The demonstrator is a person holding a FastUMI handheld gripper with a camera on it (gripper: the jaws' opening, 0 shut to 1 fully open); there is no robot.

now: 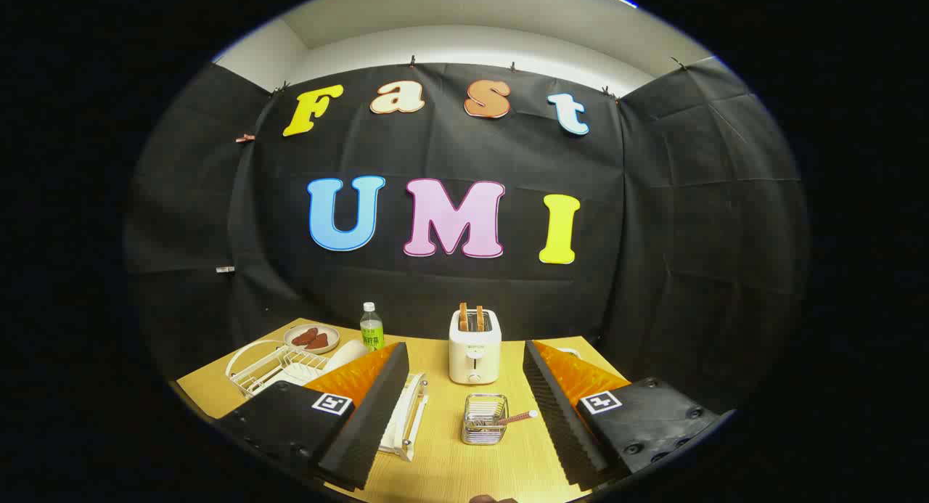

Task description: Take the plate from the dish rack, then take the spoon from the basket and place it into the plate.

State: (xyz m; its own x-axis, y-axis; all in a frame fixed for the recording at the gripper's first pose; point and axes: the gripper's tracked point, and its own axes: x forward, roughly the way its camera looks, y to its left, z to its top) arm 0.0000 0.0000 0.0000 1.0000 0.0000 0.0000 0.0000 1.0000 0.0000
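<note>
Between the spread fingers of the tool [464, 387], released and grasping nothing: one wire basket [485, 419] on the wooden surface [450, 467], holding a spoon [517, 417] whose pinkish handle juts over the rim toward the right finger. Beyond it: white toaster [475, 345], two bread slices in its slots. Left: white dish rack [272, 365], partly hidden by the left finger; plate contents hard to make out. Behind the rack: small plate [311, 337] with reddish food; green-labelled bottle [371, 327].
</note>
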